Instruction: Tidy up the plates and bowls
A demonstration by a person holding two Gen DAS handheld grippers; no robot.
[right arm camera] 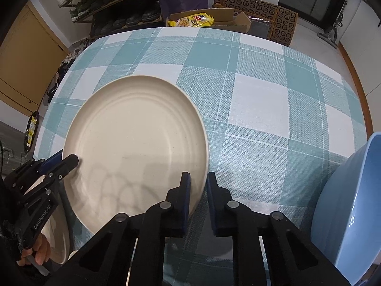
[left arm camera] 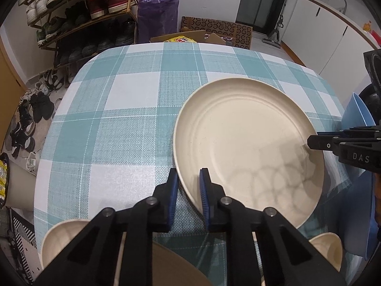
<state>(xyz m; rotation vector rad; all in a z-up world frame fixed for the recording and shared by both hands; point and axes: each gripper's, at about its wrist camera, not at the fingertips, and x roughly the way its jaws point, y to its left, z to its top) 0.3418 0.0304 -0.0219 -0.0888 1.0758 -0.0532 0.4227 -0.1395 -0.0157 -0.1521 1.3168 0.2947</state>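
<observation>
Gripping the cream plate [left arm camera: 247, 147] from opposite rims: left gripper [left arm camera: 189, 190] pinching its near-left edge, right gripper [right arm camera: 198, 193] pinching its right edge, likely to share the weight and keep it level. Cream bowls [left arm camera: 64, 240] nearer than the plate; blue bowl [right arm camera: 352, 209] to its right; checked tablecloth [right arm camera: 262, 83] bare beyond.

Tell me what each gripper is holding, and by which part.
Both hold the same cream plate by its rim: the left gripper clamps the plate's left edge, the right gripper its right edge.
</observation>
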